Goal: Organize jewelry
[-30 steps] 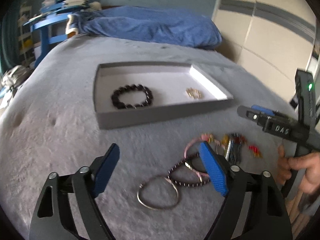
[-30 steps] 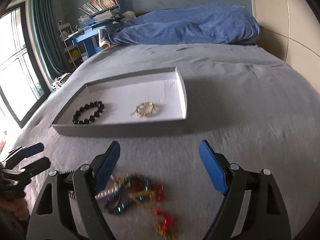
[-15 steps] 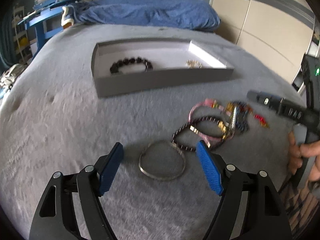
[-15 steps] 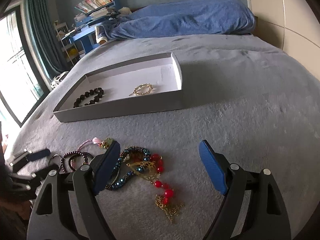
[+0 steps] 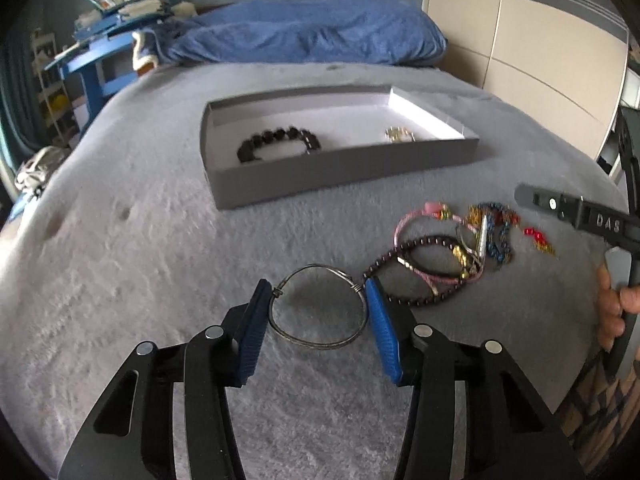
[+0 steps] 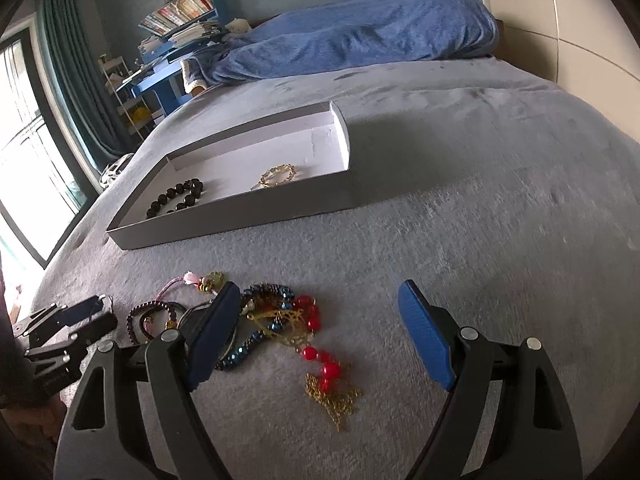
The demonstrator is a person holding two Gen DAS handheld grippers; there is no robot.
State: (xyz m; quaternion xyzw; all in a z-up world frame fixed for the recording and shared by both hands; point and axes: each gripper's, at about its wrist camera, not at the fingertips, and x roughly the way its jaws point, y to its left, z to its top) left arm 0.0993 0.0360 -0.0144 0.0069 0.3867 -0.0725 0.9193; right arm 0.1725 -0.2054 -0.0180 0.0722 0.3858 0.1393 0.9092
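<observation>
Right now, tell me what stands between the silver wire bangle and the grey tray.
Nothing visible. The silver wire bangle lies between the closing left gripper's pads; only bare grey blanket reaches the grey tray. The dark beaded bracelet lies aside.

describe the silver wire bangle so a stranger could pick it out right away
On the grey bedspread, in front of the grey tray, the silver wire bangle lies between the closing left gripper pads. Unlike the tangled beaded pile beside it, it's one plain, beadless metal hoop.
</observation>
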